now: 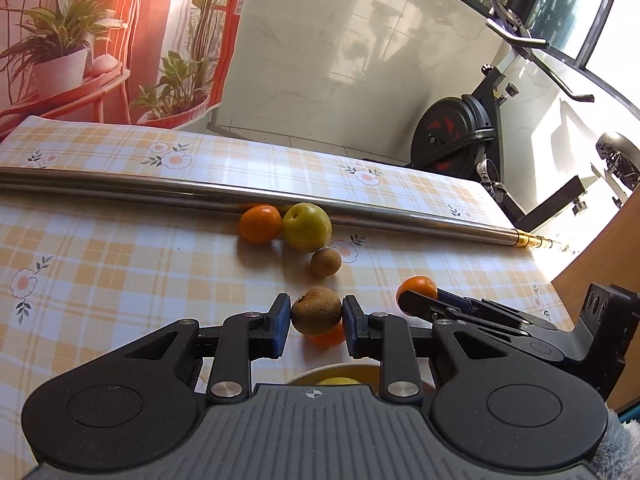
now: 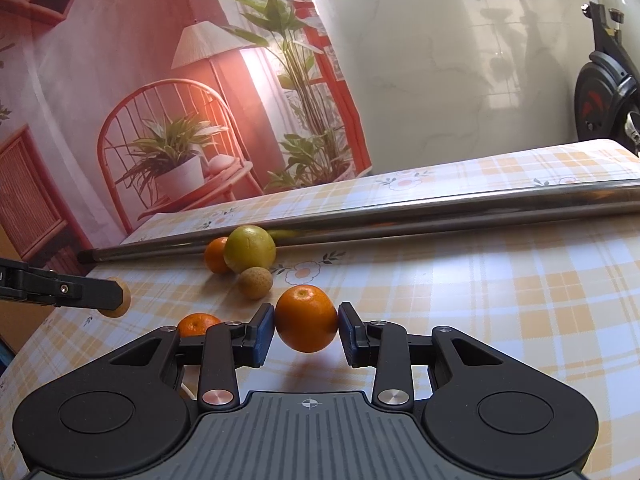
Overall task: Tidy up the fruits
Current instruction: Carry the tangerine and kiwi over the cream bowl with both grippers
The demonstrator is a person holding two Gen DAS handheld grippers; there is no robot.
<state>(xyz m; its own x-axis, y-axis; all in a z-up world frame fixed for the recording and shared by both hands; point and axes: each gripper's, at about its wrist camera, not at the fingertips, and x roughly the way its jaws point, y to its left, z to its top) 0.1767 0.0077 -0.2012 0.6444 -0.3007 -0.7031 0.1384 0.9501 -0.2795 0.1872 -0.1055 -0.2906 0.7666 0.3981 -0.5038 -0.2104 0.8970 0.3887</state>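
Fruits lay scattered on checked tablecloth [image 2: 500, 300]. Left tongs [image 1: 316, 316] clamped brown kiwi [image 1: 315, 311] between blue pads, lifted above table; orange fruit [image 1: 326, 338] partly hidden just under it. Right tongs [image 2: 307, 322] clamped orange [image 2: 306, 318], raised over own shadow. Ahead of both tongs: small brown round fruit [image 2: 255, 282], then green-yellow fruit [image 2: 249, 249] touching another orange [image 2: 216, 255], both against metal pole [image 2: 400, 216]. One more orange [image 2: 198, 324] sat just left of right tongs.
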